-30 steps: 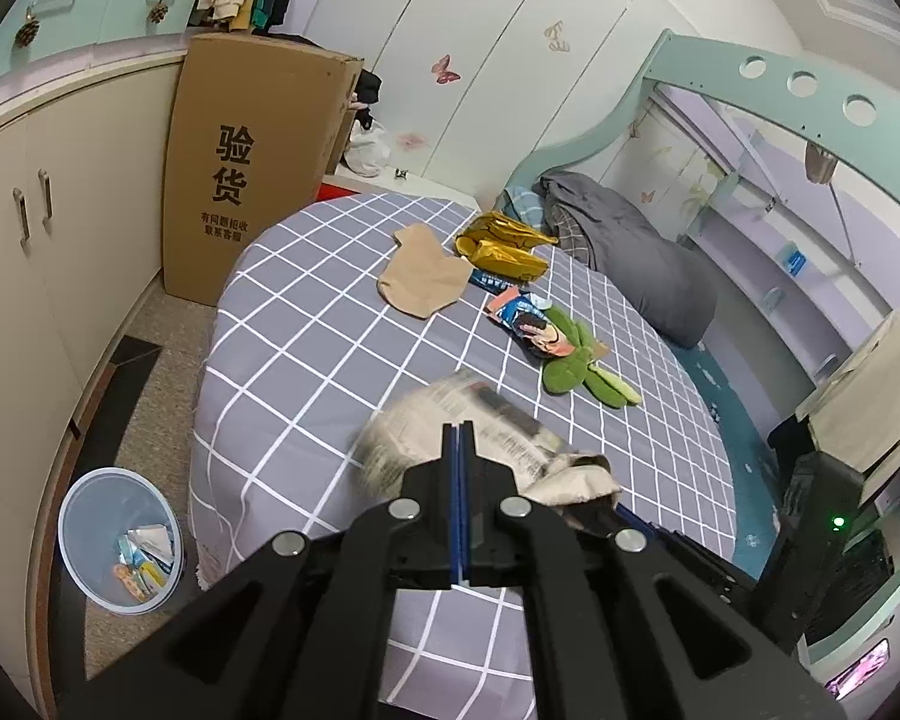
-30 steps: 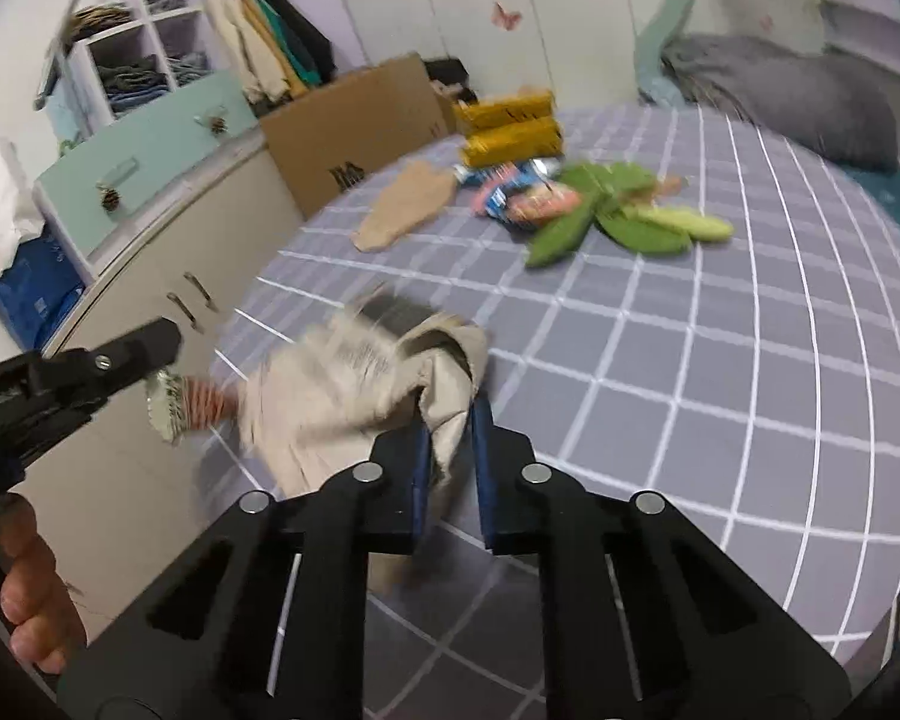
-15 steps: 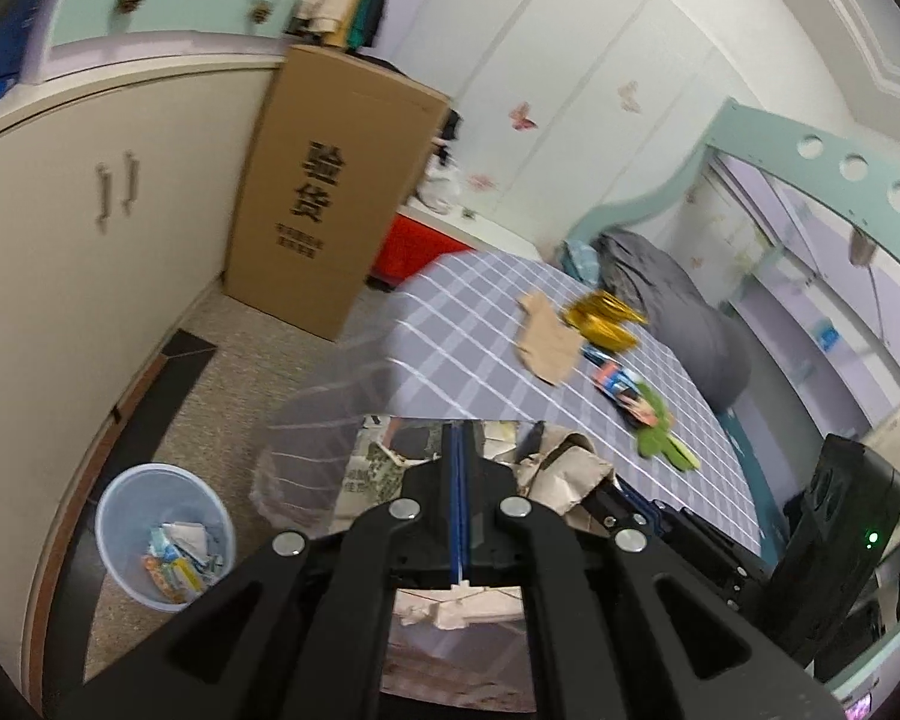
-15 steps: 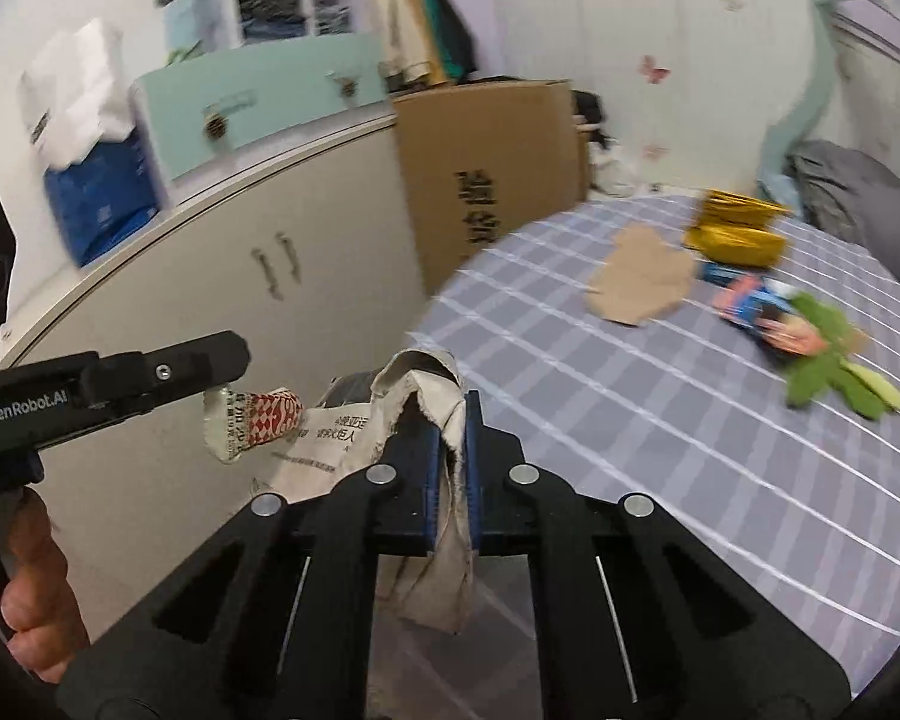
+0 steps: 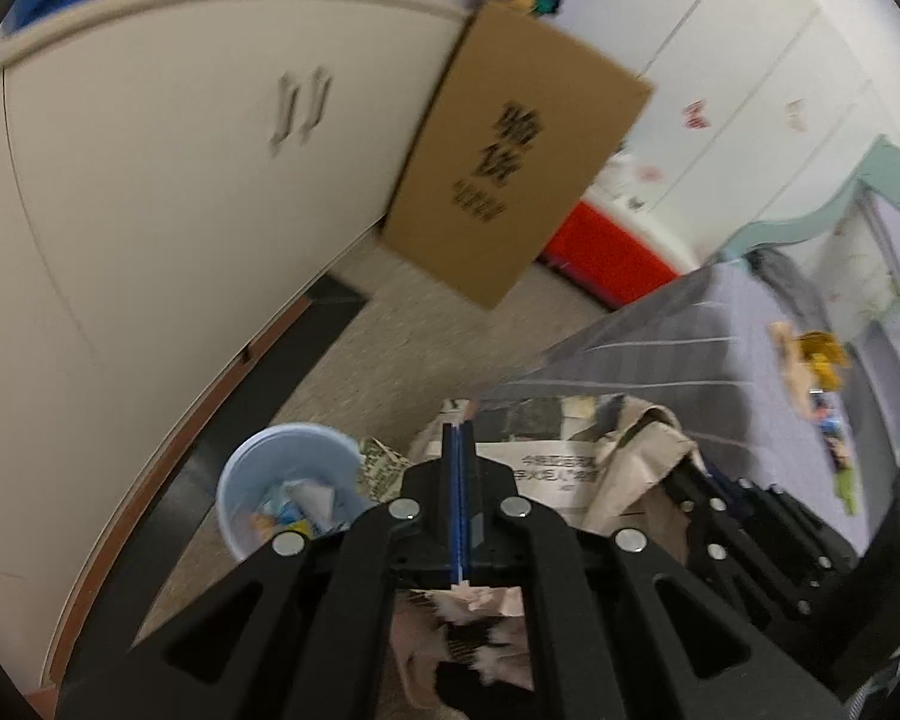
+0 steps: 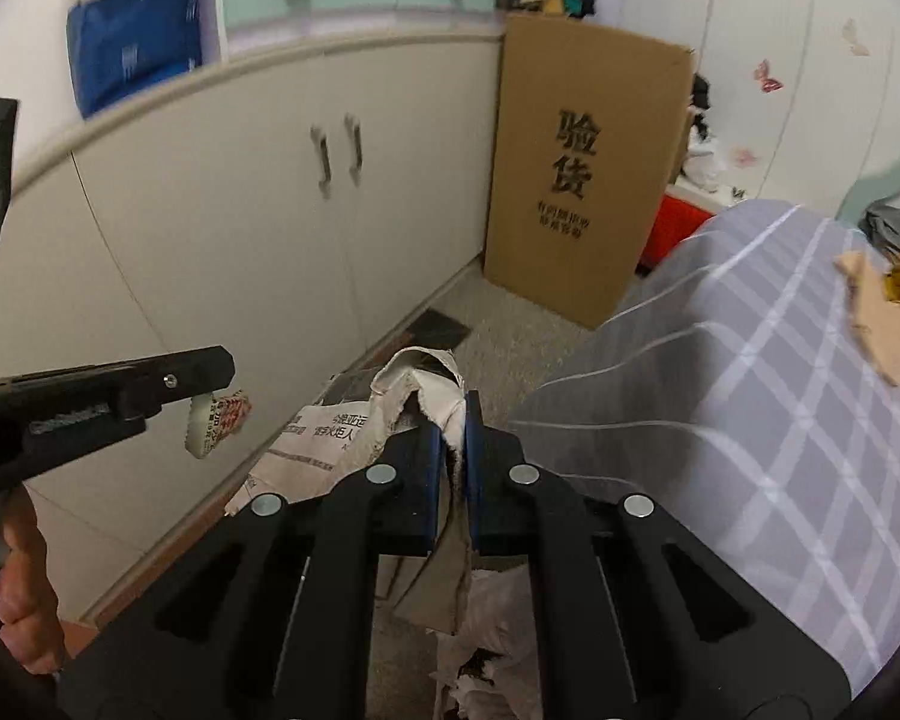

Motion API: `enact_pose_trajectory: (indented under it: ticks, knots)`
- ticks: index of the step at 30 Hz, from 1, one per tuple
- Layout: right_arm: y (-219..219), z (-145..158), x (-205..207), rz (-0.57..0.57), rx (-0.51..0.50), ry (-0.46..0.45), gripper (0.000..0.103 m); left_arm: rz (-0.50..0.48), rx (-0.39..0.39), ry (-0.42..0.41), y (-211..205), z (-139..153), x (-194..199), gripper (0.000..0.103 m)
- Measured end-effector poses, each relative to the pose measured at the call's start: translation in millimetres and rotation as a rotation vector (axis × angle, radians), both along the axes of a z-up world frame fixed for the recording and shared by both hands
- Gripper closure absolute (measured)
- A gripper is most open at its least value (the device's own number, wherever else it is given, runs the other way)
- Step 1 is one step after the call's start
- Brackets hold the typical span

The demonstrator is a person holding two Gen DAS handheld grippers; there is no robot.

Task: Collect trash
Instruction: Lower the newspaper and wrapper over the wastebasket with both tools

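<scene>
Right gripper (image 6: 455,420) jaws pinched on crumpled newspaper (image 6: 330,444), torn edge sticking up between the pads, more paper hanging below. Left gripper (image 6: 210,369) reaches in from the left edge, closed on a small red-and-white printed corner of the same paper (a person's hand (image 6: 24,588) on its handle at lower left). Behind: cream cabinet doors (image 6: 240,228), tall cardboard box (image 6: 582,168) upright on the floor. Grey checked bedspread (image 6: 750,420) at right, tan paper scrap (image 6: 876,318) near its far edge.

Crumpled printed newspaper sheet (image 6: 354,438), torn and creased, hangs in air above light-blue round plastic waste bin (image 5: 240,480) holding wrappers.
</scene>
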State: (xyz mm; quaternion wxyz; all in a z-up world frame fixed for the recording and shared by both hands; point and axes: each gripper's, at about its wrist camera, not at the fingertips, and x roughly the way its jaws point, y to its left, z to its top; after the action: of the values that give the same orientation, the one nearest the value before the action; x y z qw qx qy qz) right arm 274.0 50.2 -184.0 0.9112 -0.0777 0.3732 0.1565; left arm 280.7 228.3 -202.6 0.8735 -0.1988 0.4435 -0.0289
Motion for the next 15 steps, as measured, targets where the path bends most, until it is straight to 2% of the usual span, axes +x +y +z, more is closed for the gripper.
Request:
enact_pose_trajectory:
  ticks: [3, 4, 5, 6, 11, 15]
  knots:
    - [16, -19, 8, 0.014, -0.028, 0.031, 0.096, 0.04, 0.029, 0.084, 13, -30, 17, 0.098]
    - [19, -23, 11, 0.02, -0.028, 0.042, 0.096, 0.044, 0.027, 0.116, 17, -40, 21, 0.084]
    - [23, -28, 13, 0.024, -0.031, 0.052, 0.096, 0.045, 0.017, 0.14, 21, -48, 25, 0.061]
    - [26, -32, 15, 0.027, -0.039, 0.061, 0.096, 0.064, 0.015, 0.161, 26, -56, 26, 0.053]
    - [40, -45, 20, 0.044, -0.05, 0.084, 0.096, 0.112, 0.014, 0.183, 44, -69, 21, 0.05]
    - [49, -50, 20, 0.06, -0.053, 0.096, 0.096, 0.131, 0.041, 0.172, 51, -68, 16, 0.045]
